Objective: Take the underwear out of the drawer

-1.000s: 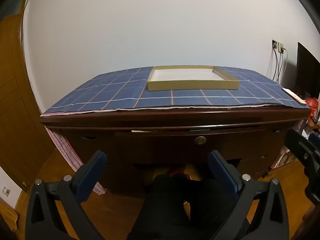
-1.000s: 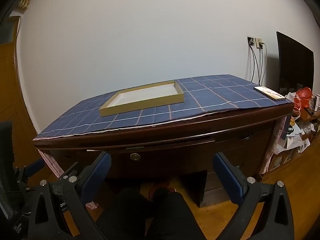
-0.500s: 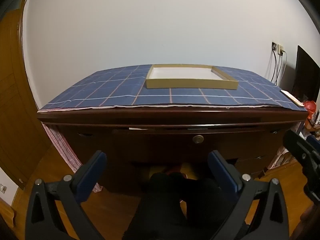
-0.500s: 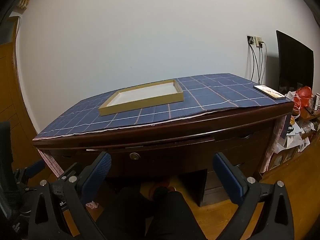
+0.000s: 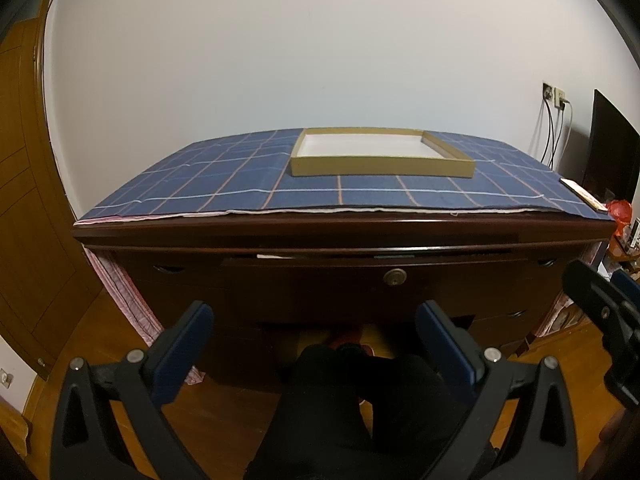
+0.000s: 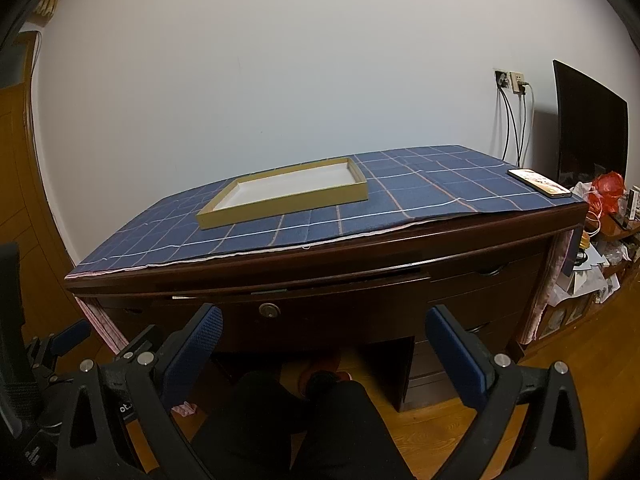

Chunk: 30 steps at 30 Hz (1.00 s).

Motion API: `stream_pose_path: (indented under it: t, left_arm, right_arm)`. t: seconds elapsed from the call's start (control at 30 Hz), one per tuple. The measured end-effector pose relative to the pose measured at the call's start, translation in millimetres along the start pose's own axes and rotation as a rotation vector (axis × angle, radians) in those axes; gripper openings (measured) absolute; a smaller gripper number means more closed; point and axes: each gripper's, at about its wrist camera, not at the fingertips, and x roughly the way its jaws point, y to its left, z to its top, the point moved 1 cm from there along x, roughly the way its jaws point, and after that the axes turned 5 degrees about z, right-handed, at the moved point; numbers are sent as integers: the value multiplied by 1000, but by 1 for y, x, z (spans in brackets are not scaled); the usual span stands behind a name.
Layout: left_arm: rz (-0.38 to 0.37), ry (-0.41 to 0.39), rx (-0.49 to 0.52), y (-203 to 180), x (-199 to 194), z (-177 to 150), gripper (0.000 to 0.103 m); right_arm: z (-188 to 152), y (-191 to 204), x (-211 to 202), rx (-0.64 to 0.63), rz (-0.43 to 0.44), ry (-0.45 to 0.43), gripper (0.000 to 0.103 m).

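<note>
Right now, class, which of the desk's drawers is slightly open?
The wide centre drawer, the one with the round brass lock: a gap shows along its top edge. The side drawers with recessed pulls sit flush.

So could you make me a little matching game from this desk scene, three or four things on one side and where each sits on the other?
Things:
1. tray
2. phone
3. keyhole
4. checked cloth

Places:
A. front of the centre drawer
B. spread over the desk top
C. middle of the cloth
D. right end of the desk top

Pairs: 1-C, 2-D, 3-A, 4-B
</note>
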Motion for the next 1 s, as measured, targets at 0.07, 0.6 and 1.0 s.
stream_pose_path:
  t: [0.07, 0.6, 1.0]
  left_arm:
    - [-1, 0, 2, -1, 0, 0, 103]
    - [-3, 3, 3, -3, 1, -2, 103]
    - [-4, 5, 4, -4, 1, -4, 103]
  right_arm:
    - [-1, 0, 0, 1, 0, 1, 103]
    - [0, -2, 1, 5, 2, 17, 103]
    - [-1, -1, 1, 6, 2, 20, 103]
